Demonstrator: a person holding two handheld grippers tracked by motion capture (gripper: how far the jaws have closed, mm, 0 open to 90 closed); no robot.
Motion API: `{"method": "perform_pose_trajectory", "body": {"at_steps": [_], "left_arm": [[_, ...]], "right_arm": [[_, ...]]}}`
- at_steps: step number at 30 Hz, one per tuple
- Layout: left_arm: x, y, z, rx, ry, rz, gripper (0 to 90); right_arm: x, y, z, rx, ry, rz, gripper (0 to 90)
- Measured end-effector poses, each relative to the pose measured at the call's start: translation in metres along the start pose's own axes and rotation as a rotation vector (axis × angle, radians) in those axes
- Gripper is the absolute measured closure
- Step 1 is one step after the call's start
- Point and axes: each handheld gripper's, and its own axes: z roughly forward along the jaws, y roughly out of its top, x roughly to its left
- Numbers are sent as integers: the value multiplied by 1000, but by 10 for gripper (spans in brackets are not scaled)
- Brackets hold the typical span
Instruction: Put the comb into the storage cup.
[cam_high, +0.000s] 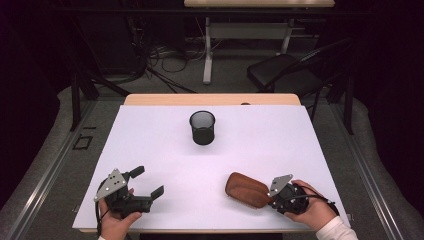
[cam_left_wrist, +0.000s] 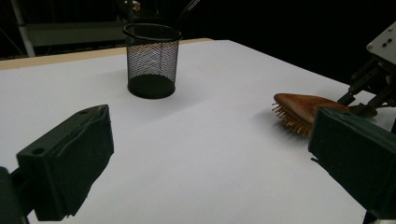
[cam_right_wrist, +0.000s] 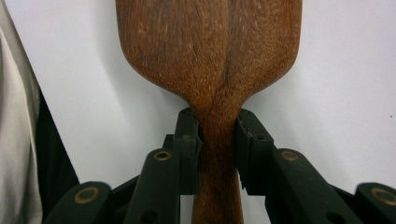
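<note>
Rt gripper (cam_right_wrist: 218, 140) clamped on hairbrush (cam_high: 247, 189) handle, brush lying bristles-down near table's (cam_high: 165, 150) front right. Left gripper (cam_high: 145, 184) released, idle. Best to lift level, swing handle-first over mesh cup (cam_high: 202, 127), keep squeeze firm so brush can't twist.

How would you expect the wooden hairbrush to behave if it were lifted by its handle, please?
The wooden hairbrush looks solid, so probably stiff. Its broad head sits well beyond the handle where the right gripper clamps it, so it may droop or pivot. The smooth, narrow handle could slip.
</note>
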Motion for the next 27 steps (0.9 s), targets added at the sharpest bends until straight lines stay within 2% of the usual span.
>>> {"method": "perform_pose_trajectory", "body": {"at_steps": [12,15,20,25,27], "left_arm": [[0,0,0,0,0,-3,4],[0,0,0,1,-1,-3,4],[0,0,0,2,-1,-2,4],[0,0,0,1,0,-4,4],[0,0,0,1,0,-4,4]], "right_arm": [[1,-1,0,-11,3,21,722],[2,-1,-1,-12,-5,12,722],[3,-2,-1,-14,-11,38,723],[4,-1,-1,-16,-19,24,723],[5,-1,-1,-19,-20,39,724]]}}
